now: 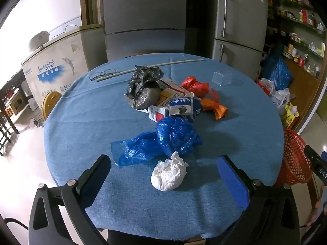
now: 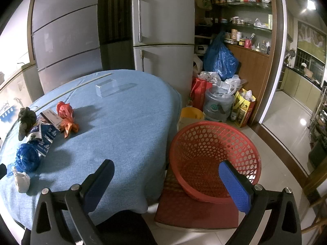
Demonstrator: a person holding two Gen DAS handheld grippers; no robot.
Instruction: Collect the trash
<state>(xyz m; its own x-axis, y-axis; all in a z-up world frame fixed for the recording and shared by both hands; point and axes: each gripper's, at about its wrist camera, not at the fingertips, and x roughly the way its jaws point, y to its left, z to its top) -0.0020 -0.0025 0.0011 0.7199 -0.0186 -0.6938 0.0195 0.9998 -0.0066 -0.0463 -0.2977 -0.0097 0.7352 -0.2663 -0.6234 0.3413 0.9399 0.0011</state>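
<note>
You are at the very start by the look of it: the red basket (image 2: 214,159) sits on a chair seat just beside the surface (image 1: 81,122), and nothing shows inside it, so none of the trash seems to have been collected yet. Your left gripper (image 1: 163,175) hangs with its fingers spread wide and holding nothing, and the white crumpled tissue (image 1: 168,173) lies between them on the blue cloth, the nearest piece and probably your first pick. Just behind it, touching or nearly so, is the blue plastic bag (image 1: 163,143); farther back the pile holds a dark grey bag (image 1: 143,89), a torn carton (image 1: 163,102), a blue-and-white paper cup (image 1: 181,106), a red bag (image 1: 195,85) and an orange wrapper (image 1: 214,107). Your right gripper (image 2: 167,181) is likewise wide open and empty, straddling the edge of the surface and the basket's rim. All of the pieces are left to move. The glasses (image 1: 104,74), the long thin stick (image 1: 151,67) and the clear plastic box (image 1: 221,77) at the far side may not be trash; I would judge them things to leave alone.
</note>
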